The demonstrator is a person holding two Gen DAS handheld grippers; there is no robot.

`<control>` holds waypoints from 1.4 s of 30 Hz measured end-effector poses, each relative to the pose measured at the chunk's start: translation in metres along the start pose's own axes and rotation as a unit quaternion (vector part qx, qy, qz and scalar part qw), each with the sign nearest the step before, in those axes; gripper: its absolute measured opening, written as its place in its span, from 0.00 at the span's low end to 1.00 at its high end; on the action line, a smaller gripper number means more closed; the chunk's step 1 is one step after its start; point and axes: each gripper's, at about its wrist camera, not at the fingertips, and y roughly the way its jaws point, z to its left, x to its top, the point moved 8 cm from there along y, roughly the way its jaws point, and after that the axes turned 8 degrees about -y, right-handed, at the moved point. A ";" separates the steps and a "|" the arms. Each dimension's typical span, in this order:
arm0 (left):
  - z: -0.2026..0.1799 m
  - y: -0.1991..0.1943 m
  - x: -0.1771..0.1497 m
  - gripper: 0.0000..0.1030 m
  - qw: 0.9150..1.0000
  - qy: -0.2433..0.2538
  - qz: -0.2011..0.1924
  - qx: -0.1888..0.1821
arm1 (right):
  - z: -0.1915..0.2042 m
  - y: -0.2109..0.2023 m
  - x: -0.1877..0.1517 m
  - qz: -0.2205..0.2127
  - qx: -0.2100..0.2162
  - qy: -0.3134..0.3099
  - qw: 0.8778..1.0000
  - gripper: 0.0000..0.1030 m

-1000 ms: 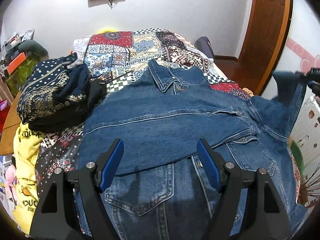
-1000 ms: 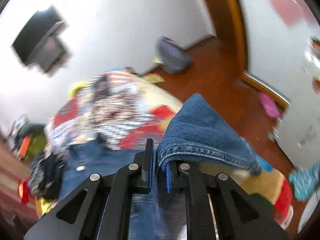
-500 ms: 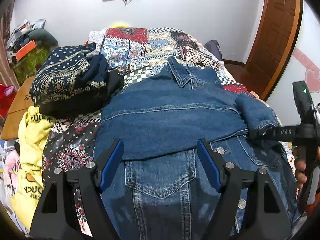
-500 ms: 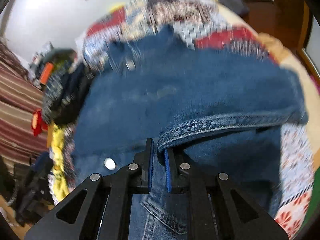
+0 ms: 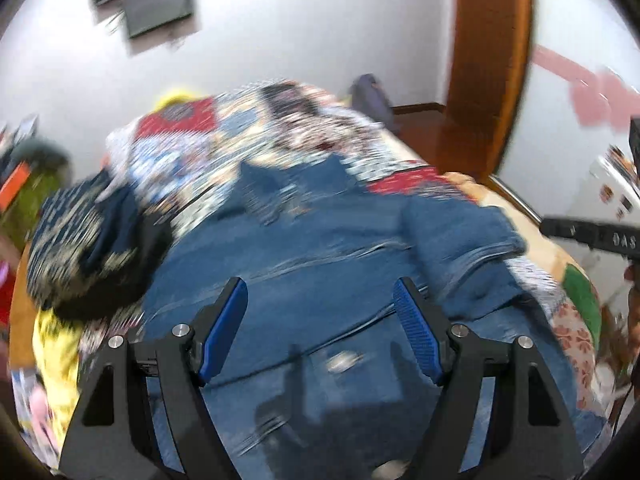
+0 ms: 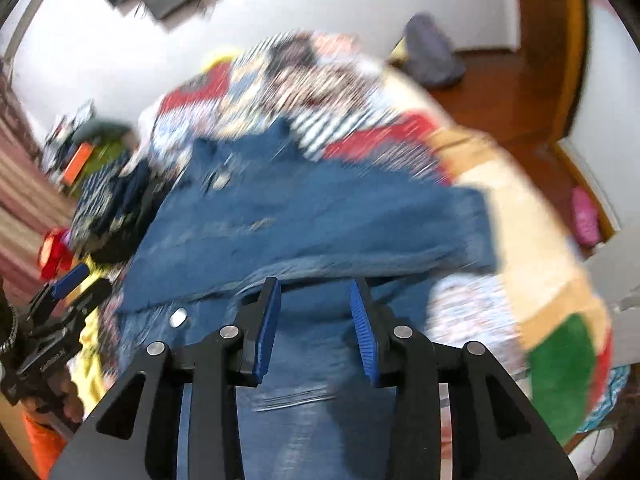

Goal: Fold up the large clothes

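Patchwork bed (image 5: 176,148) carries the denim jacket (image 5: 320,248); right claw (image 6: 316,320) opening empty, left claw (image 5: 320,320) released, so smooth sleeve flat before folding.

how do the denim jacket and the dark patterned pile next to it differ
The denim jacket lies spread flat across the quilt; the dark patterned pile sits bunched in a heap. The jacket is plain blue, the pile navy with pale print. The jacket covers more of the bed. Both rest on the quilt.
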 end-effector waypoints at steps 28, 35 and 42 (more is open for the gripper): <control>-0.216 0.191 -0.031 0.70 0.953 0.258 0.157 -0.029 | -0.139 0.011 -0.053 0.019 -0.077 0.134 0.988 0.32; -0.206 0.164 0.004 0.19 0.972 0.206 0.102 -0.052 | -0.135 0.015 -0.056 0.028 -0.073 0.133 0.988 0.32; -0.149 0.096 0.076 0.13 0.992 0.096 0.027 -0.084 | -0.120 0.016 -0.043 0.023 -0.060 0.116 0.991 0.32</control>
